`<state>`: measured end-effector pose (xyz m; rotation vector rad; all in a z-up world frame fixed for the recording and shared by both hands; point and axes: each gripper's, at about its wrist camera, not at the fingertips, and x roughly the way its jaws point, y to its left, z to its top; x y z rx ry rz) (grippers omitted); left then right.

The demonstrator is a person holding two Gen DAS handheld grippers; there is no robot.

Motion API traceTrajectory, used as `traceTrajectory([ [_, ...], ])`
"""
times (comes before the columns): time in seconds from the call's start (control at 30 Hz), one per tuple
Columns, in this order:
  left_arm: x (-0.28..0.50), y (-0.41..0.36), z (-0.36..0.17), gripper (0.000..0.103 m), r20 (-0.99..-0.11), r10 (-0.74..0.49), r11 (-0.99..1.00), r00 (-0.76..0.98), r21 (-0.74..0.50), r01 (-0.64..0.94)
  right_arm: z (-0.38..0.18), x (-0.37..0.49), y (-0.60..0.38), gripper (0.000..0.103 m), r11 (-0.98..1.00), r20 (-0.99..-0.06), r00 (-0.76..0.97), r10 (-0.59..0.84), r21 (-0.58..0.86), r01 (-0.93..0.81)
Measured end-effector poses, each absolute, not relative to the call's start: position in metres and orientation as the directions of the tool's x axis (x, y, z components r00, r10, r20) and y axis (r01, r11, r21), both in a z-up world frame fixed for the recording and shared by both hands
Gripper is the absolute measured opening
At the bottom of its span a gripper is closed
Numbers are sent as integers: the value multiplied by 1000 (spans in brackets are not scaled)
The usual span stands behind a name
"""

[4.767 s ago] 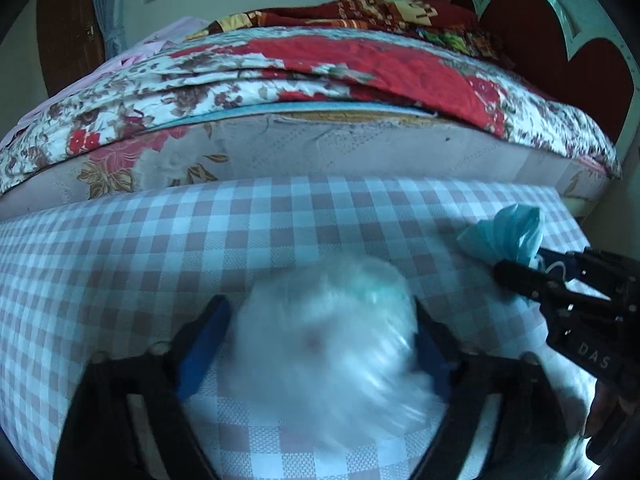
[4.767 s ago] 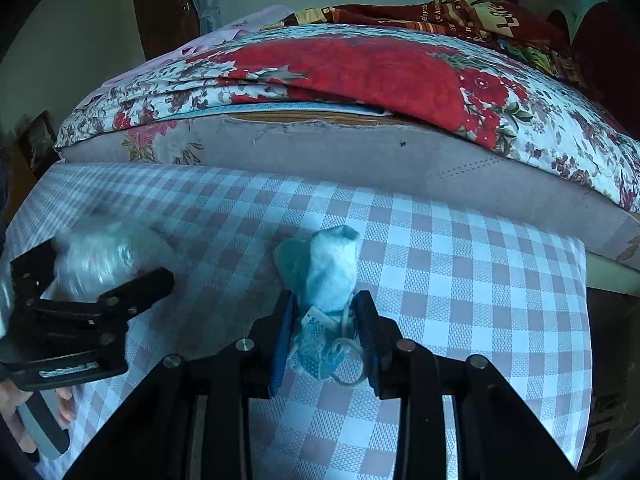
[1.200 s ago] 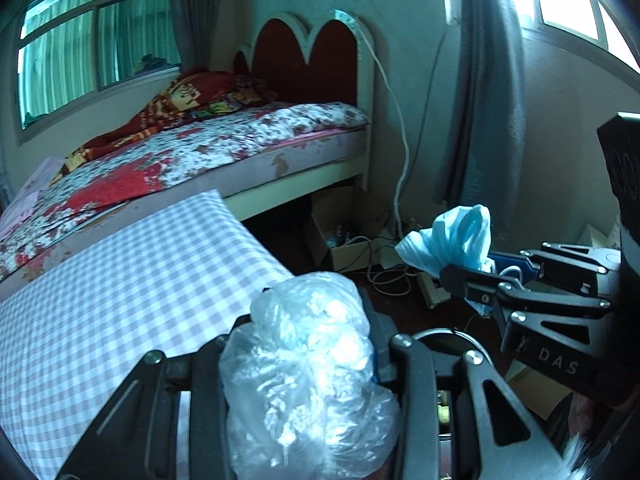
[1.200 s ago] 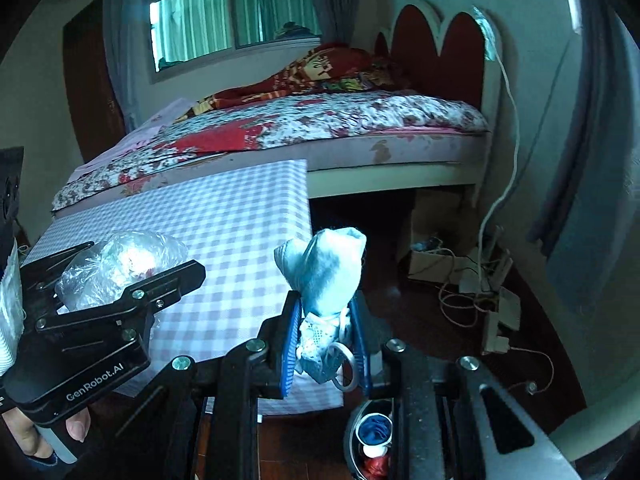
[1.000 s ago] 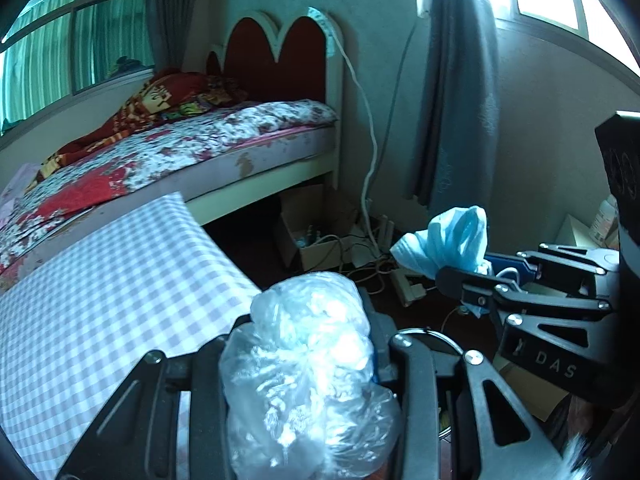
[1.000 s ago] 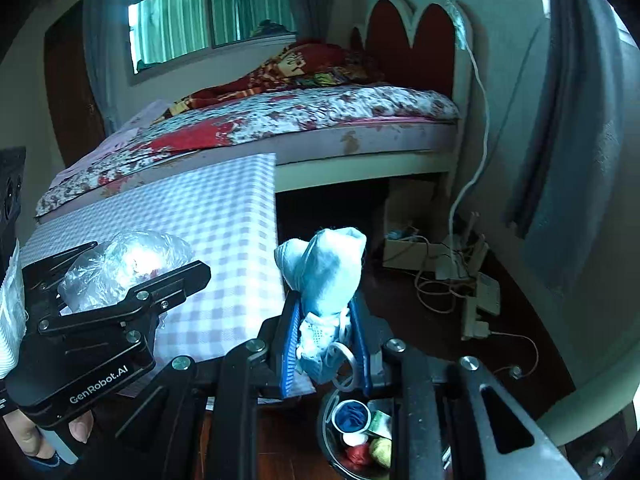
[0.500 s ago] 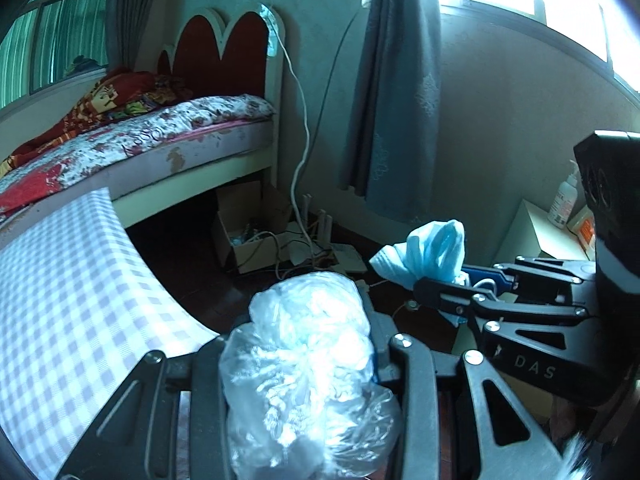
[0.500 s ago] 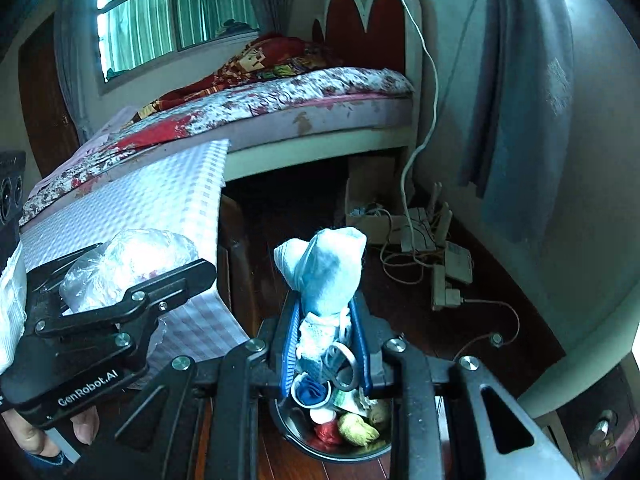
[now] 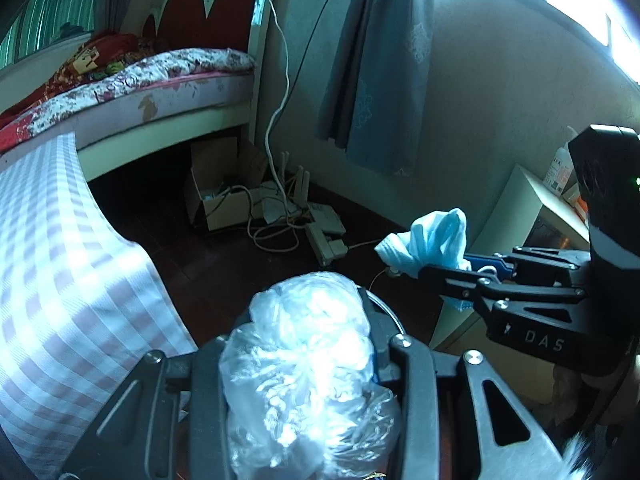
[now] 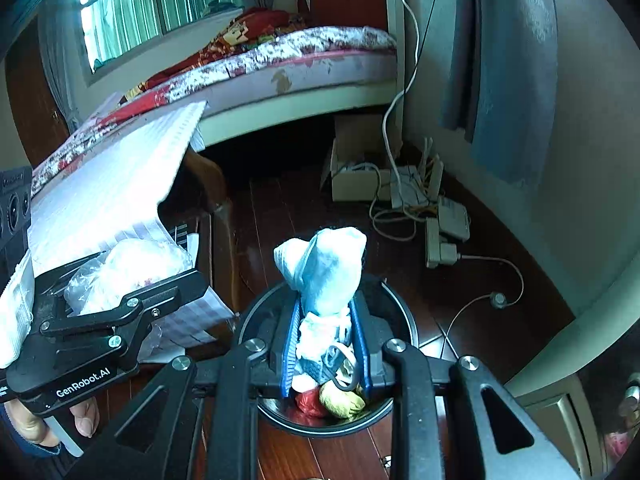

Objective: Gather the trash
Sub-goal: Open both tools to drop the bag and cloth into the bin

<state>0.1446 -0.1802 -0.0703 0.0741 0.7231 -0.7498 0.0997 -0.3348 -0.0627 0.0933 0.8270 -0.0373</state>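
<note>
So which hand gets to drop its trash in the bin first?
Probably the right gripper: its blue mask hangs directly over the bin. The left gripper, with the plastic bag, sits off beside it.

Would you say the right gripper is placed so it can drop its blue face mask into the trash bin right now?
Probably yes: the right gripper, shut on the blue face mask, hangs over the open trash bin, with nothing visible between them.

Both wrist cameras look forward and down along their fingers, close above the dark wooden floor point(image 10: 472, 292), sharing the heart-shaped red headboard point(image 9: 208, 12) and each other's gripper.
</note>
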Motion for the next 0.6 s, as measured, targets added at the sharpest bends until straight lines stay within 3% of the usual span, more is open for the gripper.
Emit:
traceTrajectory([
  [0.47,163,-203,-127,43,-707,-563,763,428,-246,597,-139,125,-349,27,997,-813,578,67,74,-11],
  [0.5,162,-203,-131,51,-705,-566,762,428,-249,597,-145,126,-349,28,997,-814,576,74,76,-21],
  [0.53,164,-204,-137,62,-708,-566,766,424,-260,588,-152,128,-350,38,996,-821,564,86,80,-36],
  [0.57,167,-202,-143,88,-718,-552,781,423,-266,566,-164,130,-351,64,999,-841,538,50,36,-36],
  [0.6,170,-198,-149,99,-734,-517,811,440,-257,525,-172,129,-354,79,1000,-853,522,4,-3,-12],
])
